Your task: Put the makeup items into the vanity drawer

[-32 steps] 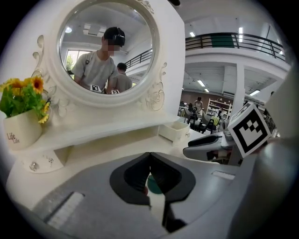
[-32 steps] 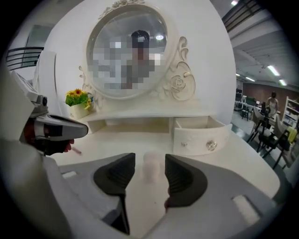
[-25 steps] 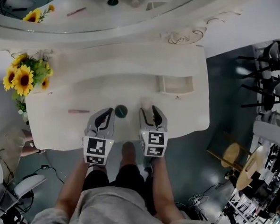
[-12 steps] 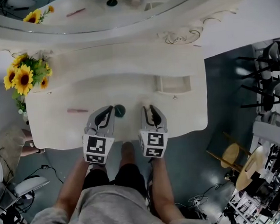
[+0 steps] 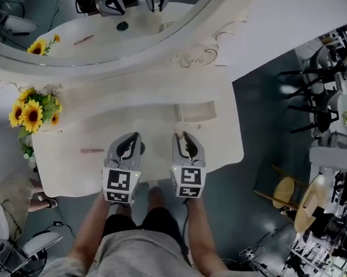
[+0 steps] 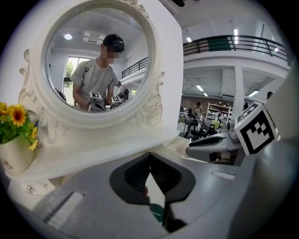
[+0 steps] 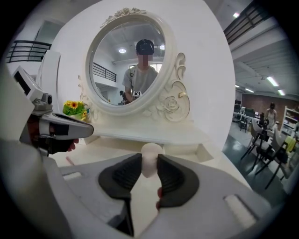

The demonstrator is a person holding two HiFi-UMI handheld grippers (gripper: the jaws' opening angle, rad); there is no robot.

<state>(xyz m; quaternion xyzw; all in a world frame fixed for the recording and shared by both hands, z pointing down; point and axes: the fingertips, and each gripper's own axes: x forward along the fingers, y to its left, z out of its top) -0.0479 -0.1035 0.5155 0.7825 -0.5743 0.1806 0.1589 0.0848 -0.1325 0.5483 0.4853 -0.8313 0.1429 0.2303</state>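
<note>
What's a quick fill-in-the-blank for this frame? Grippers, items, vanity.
1. The right gripper has just been closing its jaws and now pinches a pale, egg-shaped makeup ___.
2. The flowers at the left end of the vanity are ___.
3. In the head view, the pink stick lies on the vanity to the ___ of the left gripper.
Missing words: sponge; sunflowers; left.
</note>
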